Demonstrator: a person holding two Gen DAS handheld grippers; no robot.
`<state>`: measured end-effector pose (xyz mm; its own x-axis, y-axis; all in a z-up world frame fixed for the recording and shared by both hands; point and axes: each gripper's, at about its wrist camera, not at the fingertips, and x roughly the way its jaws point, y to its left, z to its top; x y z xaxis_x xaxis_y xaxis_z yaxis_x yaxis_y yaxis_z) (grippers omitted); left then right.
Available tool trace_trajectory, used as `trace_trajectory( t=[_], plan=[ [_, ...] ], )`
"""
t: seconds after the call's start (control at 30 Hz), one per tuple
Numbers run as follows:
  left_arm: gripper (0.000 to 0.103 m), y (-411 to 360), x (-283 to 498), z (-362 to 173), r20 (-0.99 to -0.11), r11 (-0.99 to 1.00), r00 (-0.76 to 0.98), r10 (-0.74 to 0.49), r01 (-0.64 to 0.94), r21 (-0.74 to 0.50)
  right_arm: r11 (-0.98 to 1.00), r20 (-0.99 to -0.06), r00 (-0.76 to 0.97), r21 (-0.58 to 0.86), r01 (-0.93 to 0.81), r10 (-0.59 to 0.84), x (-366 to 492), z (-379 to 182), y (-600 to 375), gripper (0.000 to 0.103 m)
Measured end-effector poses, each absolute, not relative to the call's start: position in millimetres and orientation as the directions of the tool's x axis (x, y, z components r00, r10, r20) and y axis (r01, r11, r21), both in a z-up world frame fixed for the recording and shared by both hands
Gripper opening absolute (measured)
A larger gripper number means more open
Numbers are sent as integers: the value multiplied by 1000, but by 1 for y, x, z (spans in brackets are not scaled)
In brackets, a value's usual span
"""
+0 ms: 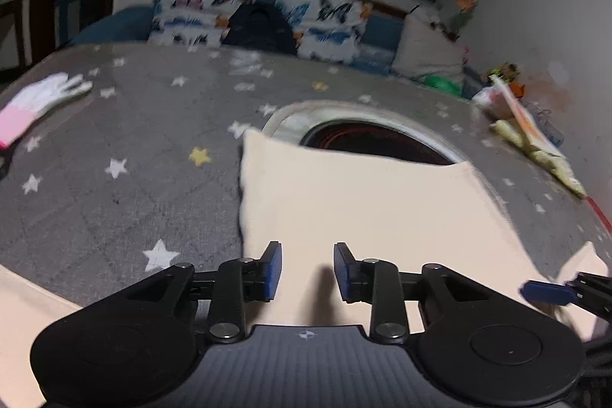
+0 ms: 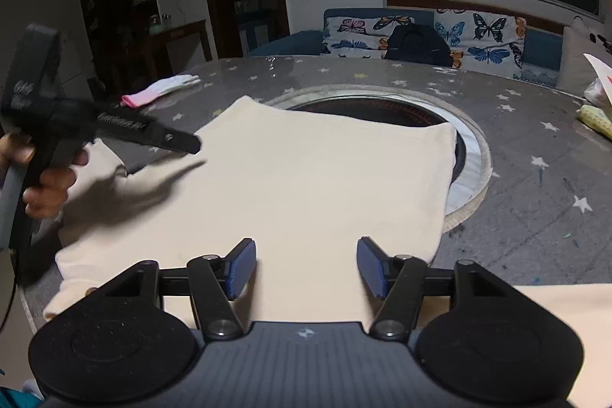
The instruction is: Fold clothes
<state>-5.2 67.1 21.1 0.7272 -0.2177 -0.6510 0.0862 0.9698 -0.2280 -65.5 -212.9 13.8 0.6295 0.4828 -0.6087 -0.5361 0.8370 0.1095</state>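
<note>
Garment: cream cotton folded garment point(image 2: 306, 178) lies flat on grey star-patterned counter point(image 2: 535, 201), partly covering its round recess.
Left hand-held gripper point(image 1: 308, 268): jaws narrowly apart above the cloth (nothing clamped).
Right hand-held gripper point(image 2: 306, 266): jaws wide, empty.
Stray item: white-and-pink glove point(image 1: 38, 102), well apart.
</note>
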Motion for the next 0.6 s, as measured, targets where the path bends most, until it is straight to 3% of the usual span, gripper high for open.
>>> trace_trajectory(
  t=[0.1,0.17,0.33,0.47,0.53,0.6],
  plan=[
    [41,67,-9,25,-635,970,740,-220,98,-222,834,-600,638,92,-544,482,-69,16,-210,65],
    [58,65,-19,30,-608,972,762,-221,123,-199,821,-594,637,72,-567,492,-73,17,-207,69],
    [75,57,-57,37,-561,967,788,-254,223,-124,790,-614,624,0,-613,484,-83,9,-195,75],
    [100,55,-85,34,-547,964,797,-257,251,-88,787,-613,624,-6,-617,485,-85,8,-194,84],
    [101,54,-97,34,-544,963,799,-258,260,-75,788,-615,621,1,-615,486,-84,7,-195,87],
    [102,55,-105,34,-548,959,793,-268,272,-76,786,-619,613,11,-618,491,-83,7,-196,97]
  ],
)
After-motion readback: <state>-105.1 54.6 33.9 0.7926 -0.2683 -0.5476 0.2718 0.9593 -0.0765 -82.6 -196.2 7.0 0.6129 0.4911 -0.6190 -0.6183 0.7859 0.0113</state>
